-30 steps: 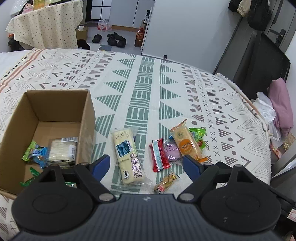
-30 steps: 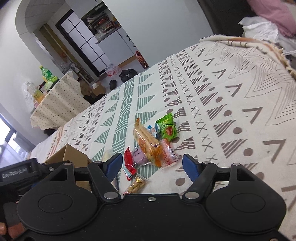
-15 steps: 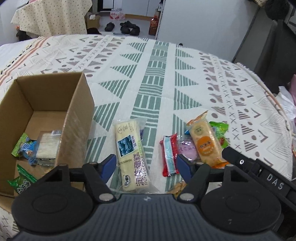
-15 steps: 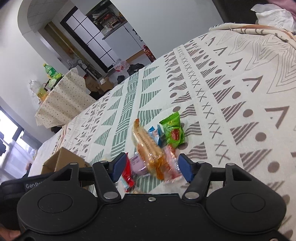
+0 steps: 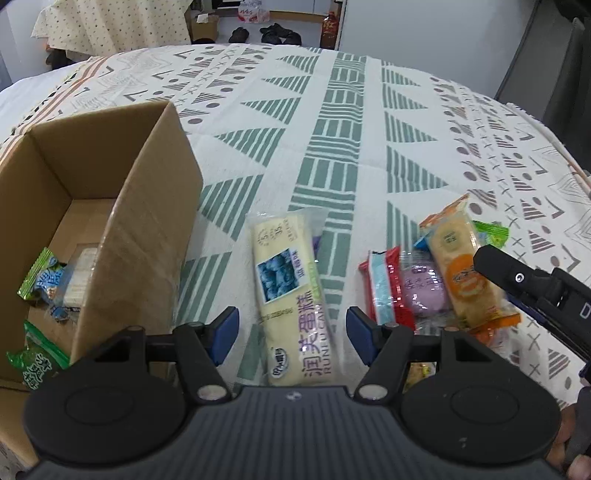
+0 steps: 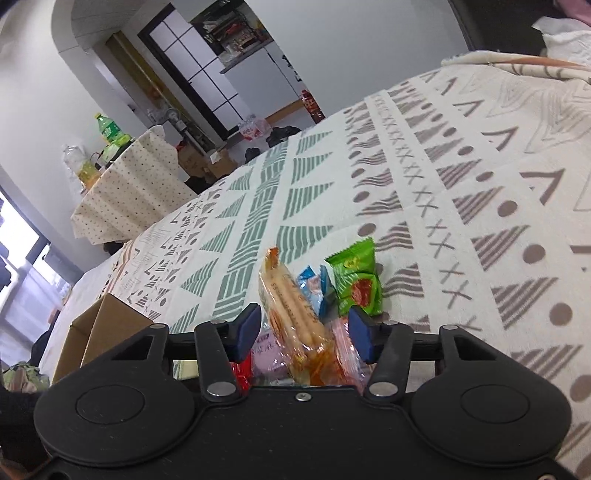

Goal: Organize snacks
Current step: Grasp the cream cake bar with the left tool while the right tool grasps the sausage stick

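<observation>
A long pale cake packet (image 5: 290, 295) lies on the patterned cloth, and my left gripper (image 5: 291, 330) is open with its blue fingertips on either side of the packet's near half. An open cardboard box (image 5: 110, 206) stands to the left with several snacks inside. To the right lie a red-and-blue packet (image 5: 384, 291), a purple one (image 5: 424, 291) and an orange cracker packet (image 5: 461, 273). My right gripper (image 6: 303, 334) is open, straddling the orange cracker packet (image 6: 291, 317); a green packet (image 6: 356, 282) and a blue one (image 6: 314, 288) lie just beyond. It also shows in the left wrist view (image 5: 532, 291).
The cloth-covered bed (image 5: 332, 129) stretches far ahead. The box corner (image 6: 107, 325) shows at the left of the right wrist view. A draped side table (image 6: 125, 192) with bottles stands beyond the bed. Shoes and floor clutter (image 5: 273, 33) lie past the far edge.
Both grippers have lowered and moved forward. The left now straddles the long pale packet; the right now straddles the orange cracker packet. Both jaws have narrowed somewhat but stay open.
</observation>
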Available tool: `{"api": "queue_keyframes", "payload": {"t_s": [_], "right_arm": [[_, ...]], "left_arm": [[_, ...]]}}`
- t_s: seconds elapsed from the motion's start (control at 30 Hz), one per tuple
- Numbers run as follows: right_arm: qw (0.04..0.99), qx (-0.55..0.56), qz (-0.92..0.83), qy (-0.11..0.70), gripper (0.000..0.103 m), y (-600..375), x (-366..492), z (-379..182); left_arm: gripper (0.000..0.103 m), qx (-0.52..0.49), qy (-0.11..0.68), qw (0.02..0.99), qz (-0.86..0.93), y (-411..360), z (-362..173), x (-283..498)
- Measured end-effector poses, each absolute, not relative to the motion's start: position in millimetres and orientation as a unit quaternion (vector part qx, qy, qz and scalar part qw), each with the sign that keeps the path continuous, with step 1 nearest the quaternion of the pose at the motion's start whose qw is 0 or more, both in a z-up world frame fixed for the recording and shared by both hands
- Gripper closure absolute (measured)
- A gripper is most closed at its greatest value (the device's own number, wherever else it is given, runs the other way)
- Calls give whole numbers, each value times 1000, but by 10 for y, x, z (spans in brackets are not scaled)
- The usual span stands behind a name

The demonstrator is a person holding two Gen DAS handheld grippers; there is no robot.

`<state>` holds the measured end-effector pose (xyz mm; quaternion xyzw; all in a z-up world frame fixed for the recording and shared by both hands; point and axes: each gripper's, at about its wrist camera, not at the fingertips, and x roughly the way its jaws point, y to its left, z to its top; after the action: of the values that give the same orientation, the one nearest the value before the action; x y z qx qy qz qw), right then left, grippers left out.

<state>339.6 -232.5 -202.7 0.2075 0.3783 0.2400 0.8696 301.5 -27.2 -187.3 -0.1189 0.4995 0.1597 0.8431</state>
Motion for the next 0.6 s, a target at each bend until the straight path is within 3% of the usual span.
{"api": "queue_keyframes", "payload": {"t_s": [0.17, 0.37, 0.6], "right_arm": [[868, 193, 250, 383, 55, -2254, 3409, -2056], [868, 163, 251, 395, 72, -2178, 3367, -2076], [868, 166, 246, 398, 79, -2210, 3272, -1989]], "left_arm": [[42, -132, 513, 832, 164, -189, -1979, 3004], [66, -145, 510, 832, 163, -157, -1989, 2962], [70, -148, 495, 843, 151, -173, -1870, 2837]]}}
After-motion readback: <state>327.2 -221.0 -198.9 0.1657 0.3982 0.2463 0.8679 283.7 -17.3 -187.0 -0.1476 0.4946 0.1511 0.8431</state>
